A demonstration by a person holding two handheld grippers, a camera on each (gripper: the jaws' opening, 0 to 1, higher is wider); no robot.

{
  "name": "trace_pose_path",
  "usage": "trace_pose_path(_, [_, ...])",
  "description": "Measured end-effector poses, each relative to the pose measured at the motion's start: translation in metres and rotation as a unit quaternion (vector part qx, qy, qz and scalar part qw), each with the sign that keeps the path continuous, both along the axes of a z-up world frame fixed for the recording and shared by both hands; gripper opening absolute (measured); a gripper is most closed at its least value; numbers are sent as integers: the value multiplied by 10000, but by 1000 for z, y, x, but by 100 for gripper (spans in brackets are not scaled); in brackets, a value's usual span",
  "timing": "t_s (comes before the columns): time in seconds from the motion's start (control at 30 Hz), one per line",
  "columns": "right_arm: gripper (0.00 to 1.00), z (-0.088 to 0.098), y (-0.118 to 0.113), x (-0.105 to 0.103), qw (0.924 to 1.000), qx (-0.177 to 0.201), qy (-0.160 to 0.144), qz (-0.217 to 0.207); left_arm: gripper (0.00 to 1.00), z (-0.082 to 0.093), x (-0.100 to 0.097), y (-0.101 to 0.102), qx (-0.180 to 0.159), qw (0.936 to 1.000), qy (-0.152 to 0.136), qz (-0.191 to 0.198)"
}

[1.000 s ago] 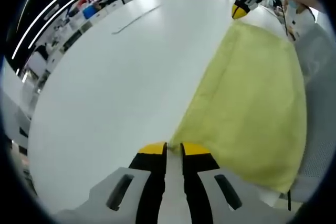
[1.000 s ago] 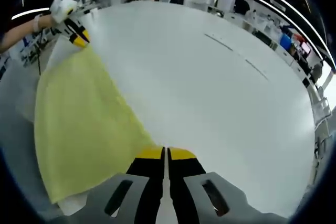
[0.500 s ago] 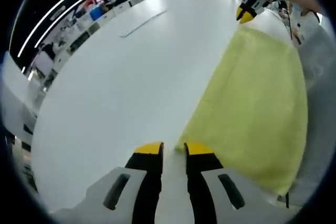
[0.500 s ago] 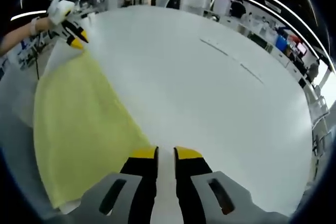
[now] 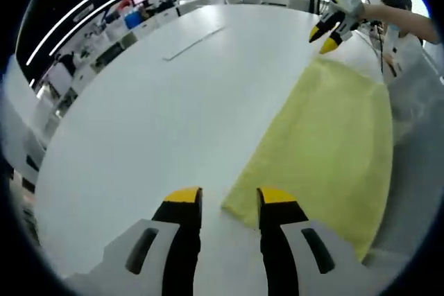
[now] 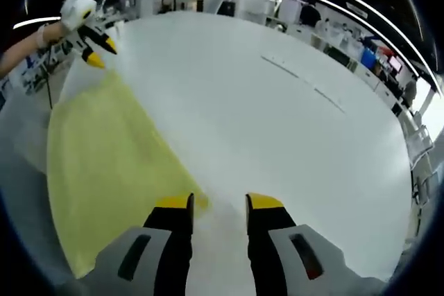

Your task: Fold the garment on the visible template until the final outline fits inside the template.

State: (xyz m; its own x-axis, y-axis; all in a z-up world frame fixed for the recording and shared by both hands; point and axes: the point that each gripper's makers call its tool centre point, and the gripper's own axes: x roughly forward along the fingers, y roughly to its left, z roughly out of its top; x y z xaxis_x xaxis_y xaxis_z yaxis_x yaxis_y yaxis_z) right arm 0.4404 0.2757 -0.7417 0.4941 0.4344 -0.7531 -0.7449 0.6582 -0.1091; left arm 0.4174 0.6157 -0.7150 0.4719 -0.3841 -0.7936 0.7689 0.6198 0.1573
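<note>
A folded yellow garment (image 5: 329, 136) lies flat on the white table (image 5: 173, 102), over a pale template sheet (image 5: 409, 178) that shows along its right side. My left gripper (image 5: 227, 197) is open just above the garment's near corner, holding nothing. The right gripper (image 5: 325, 34) appears at the far end of the cloth, open and lifted off it. In the right gripper view, the garment (image 6: 104, 164) spreads to the left. My right gripper (image 6: 218, 202) stands open at its corner. The left gripper (image 6: 94, 46) hovers open over the far corner, held by a gloved hand.
The white table (image 6: 291, 123) stretches wide beyond the cloth, with a thin seam line (image 6: 302, 81) across it. Office desks and chairs (image 5: 118, 22) stand past the table's far edge. A person's arm (image 5: 402, 19) reaches in at the upper right.
Both grippers have opened and let go of the garment's corners. They have lifted slightly, and the cloth now lies flat on the table.
</note>
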Motion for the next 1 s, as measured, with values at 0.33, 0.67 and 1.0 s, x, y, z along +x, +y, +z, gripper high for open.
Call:
trace_pose_path(0.33, [43,9,3,-4,9998,151,-92,-24,41,9,-10,-3,-206,9997,94,112])
trace_pose_path(0.67, [53,20,6,-10,9995,225,-221,-6,48,25,-23,-6,-389,9990,122,172])
trace_pose_path(1.0, [66,30,18,-24,9993,265,-182,194,59,38,-39,-14,-601,9979,197,109])
